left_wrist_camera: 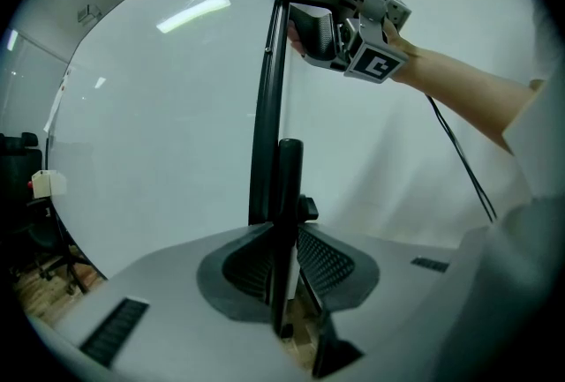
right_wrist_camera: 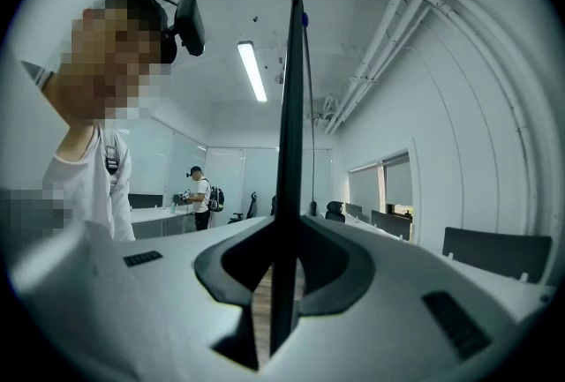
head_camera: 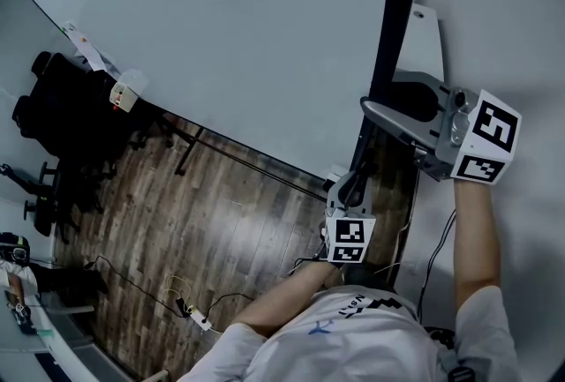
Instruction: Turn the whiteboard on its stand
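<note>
left hand-held gripper (left_wrist_camera: pixel 284 283) pinches a black upright post (left_wrist_camera: pixel 290 182), likely the stand's; right hand-held gripper (right_wrist_camera: pixel 284 283) clamps the black rim (right_wrist_camera: pixel 291 107) of the large white whiteboard (head_camera: pixel 221 36); i'd pivot slowly.

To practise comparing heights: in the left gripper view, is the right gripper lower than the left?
No, the right gripper grips the whiteboard's edge near its top, above the left gripper on the stand post.
</note>
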`<state>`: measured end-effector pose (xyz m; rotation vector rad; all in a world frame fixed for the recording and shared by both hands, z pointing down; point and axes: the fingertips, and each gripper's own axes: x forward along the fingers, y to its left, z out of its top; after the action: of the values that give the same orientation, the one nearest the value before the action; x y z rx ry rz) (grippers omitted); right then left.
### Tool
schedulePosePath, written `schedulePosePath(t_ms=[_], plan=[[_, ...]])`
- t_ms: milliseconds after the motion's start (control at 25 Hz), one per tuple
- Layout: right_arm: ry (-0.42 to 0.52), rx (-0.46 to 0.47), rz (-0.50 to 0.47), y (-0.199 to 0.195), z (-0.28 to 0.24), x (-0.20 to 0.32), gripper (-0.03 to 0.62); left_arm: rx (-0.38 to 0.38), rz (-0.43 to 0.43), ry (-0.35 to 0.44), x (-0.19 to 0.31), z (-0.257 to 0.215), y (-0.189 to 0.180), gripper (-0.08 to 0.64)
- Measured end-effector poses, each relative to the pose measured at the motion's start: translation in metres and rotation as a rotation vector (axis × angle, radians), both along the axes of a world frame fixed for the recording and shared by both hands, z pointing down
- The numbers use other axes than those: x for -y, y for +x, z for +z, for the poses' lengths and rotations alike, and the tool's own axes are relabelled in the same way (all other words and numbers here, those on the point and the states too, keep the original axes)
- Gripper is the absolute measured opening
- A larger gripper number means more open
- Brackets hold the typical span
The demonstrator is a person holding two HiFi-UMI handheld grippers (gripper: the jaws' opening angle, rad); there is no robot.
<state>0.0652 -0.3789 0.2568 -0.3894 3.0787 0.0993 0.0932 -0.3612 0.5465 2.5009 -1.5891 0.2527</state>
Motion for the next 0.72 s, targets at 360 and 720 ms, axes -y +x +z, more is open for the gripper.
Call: schedulePosePath(t_ms=[360,720], plan=[[0.001,-0.057,-0.012,0.008,-0.012,0.012,0.080,-0.028,-0.012,-0.011,0.013,-0.012,0.011,0.089],[-0.041,-0.062,0.070,0.023,-0.031,0.036,0.077,-0.014,0.114,-0.038,0.034,-0.027,0.032,0.084]])
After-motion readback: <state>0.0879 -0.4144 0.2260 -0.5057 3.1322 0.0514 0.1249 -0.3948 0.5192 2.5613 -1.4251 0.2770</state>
